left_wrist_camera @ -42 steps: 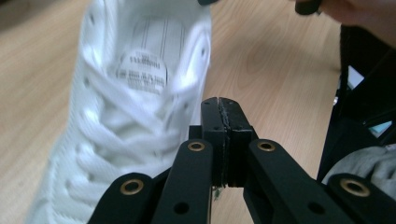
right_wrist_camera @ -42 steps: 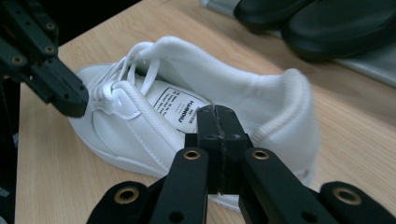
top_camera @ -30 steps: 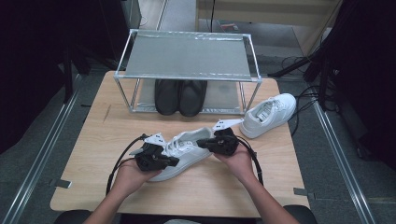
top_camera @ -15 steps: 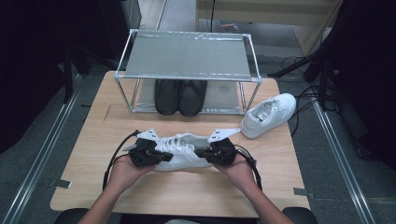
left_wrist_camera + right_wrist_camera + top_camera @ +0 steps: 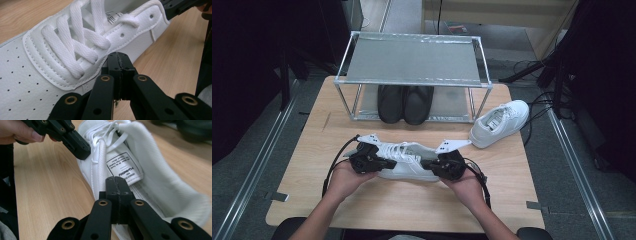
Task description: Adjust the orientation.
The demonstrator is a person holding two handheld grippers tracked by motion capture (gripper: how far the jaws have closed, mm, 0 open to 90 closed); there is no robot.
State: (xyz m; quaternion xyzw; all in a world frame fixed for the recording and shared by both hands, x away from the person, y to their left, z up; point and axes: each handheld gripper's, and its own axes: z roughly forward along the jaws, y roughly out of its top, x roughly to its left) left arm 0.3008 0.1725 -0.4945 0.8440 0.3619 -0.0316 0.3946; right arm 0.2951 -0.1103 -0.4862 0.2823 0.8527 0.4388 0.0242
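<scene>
since a second ago the white sneaker (image 5: 404,159) has turned from a slant to lie level across the near bench (image 5: 312,150), toe toward 9 o'clock. the left claw (image 5: 384,163) and right claw (image 5: 427,165) bracket it, both clenched with nothing between the jaws, so it looks squared up for carrying to the rack (image 5: 412,60). the rack's lower level at 12 o'clock holds black shoes (image 5: 405,102); its mate (image 5: 499,122) lies at 2 o'clock.

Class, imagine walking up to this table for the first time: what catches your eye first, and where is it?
A white sneaker lies at the table's near middle, with the shut left gripper and right gripper at either end. A second white sneaker sits far right, and black shoes stand under the metal rack.
</scene>
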